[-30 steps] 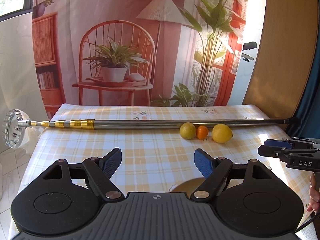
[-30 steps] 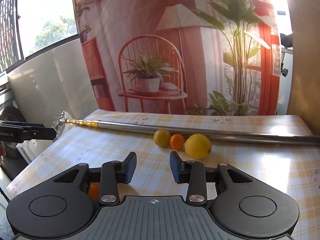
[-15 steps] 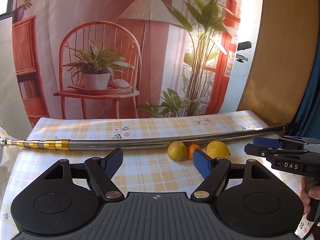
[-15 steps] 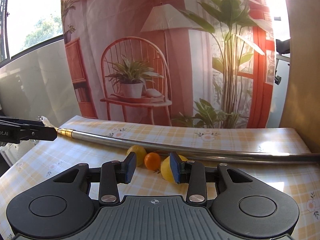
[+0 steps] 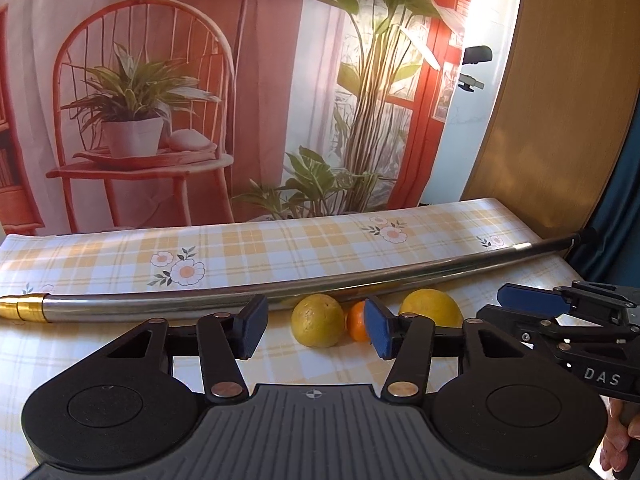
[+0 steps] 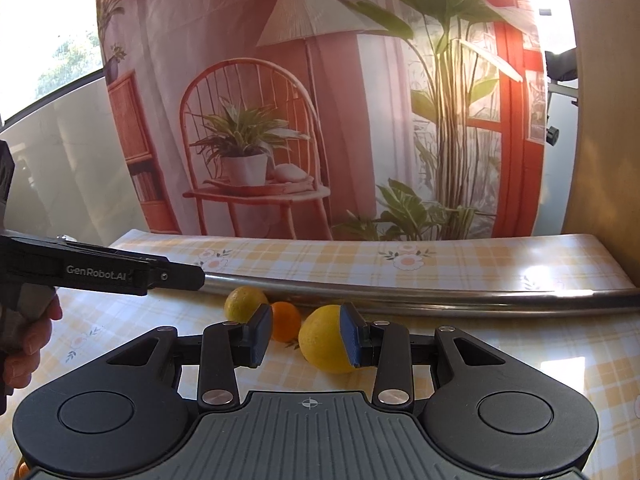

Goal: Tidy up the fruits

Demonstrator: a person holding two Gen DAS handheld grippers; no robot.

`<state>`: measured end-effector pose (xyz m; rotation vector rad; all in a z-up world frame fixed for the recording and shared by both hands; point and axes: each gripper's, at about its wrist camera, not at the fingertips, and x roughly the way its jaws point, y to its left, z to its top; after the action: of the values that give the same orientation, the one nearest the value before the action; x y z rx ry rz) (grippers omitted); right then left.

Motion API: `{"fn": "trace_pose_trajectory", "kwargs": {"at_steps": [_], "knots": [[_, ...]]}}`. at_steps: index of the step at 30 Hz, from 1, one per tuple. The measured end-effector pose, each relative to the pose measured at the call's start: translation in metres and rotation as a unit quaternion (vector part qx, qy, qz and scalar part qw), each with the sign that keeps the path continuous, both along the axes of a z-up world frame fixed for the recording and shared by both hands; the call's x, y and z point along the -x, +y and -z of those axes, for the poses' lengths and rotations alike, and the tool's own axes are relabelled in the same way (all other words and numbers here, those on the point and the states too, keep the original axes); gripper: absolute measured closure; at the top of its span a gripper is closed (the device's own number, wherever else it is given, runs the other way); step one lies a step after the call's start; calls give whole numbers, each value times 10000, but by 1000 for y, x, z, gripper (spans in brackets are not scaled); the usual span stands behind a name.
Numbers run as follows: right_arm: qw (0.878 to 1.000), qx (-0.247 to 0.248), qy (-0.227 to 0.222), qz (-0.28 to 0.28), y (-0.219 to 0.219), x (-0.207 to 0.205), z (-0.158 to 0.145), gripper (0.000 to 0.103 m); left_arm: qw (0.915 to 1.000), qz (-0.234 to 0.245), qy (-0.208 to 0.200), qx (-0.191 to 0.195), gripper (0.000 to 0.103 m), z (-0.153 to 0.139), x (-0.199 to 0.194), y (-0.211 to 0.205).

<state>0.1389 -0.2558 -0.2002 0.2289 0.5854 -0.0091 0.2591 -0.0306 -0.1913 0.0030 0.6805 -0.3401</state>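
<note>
Three fruits lie in a row on the checked tablecloth against a long metal pole (image 5: 200, 300): a yellow-green citrus (image 5: 318, 320), a small orange (image 5: 357, 326) and a lemon (image 5: 430, 308). My left gripper (image 5: 315, 332) is open, low over the cloth, with the yellow-green citrus just beyond its gap. My right gripper (image 6: 305, 336) is open too; the lemon (image 6: 324, 340) sits at its right fingertip and is partly hidden by it, with the small orange (image 6: 286, 320) beside the left one. The yellow-green citrus (image 6: 242, 304) lies further left.
The pole (image 6: 440, 300) spans the table behind the fruit. The two grippers are close side by side: the right gripper (image 5: 504, 308) shows in the left view, the left gripper (image 6: 196, 278) and a hand (image 6: 28, 340) in the right view. A printed backdrop hangs behind.
Both grippers have moved forward and lower toward the fruit row, which now lies right at the fingertips. The jaws stay open as before.
</note>
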Motion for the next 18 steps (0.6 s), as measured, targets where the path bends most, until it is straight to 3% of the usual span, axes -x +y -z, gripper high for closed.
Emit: {"fn": "trace_pose_trajectory", "kwargs": {"at_steps": [4,7,11,18], "knots": [[10000,-11,61,21,-3,1,6,69,9992,-13,304,275,48,18,-22,-4],[9999,-36,108,26,-5,2,9,69,9987,-112,460,201,48,29,-33,-8],[9998,-69,180,14,-6,-1,13,69,9961,-289,724,411,50,41,-47,-2],[9998,-70,191,-61,-6,-6,15,69,9956,-190,709,576,53,47,-51,3]]}}
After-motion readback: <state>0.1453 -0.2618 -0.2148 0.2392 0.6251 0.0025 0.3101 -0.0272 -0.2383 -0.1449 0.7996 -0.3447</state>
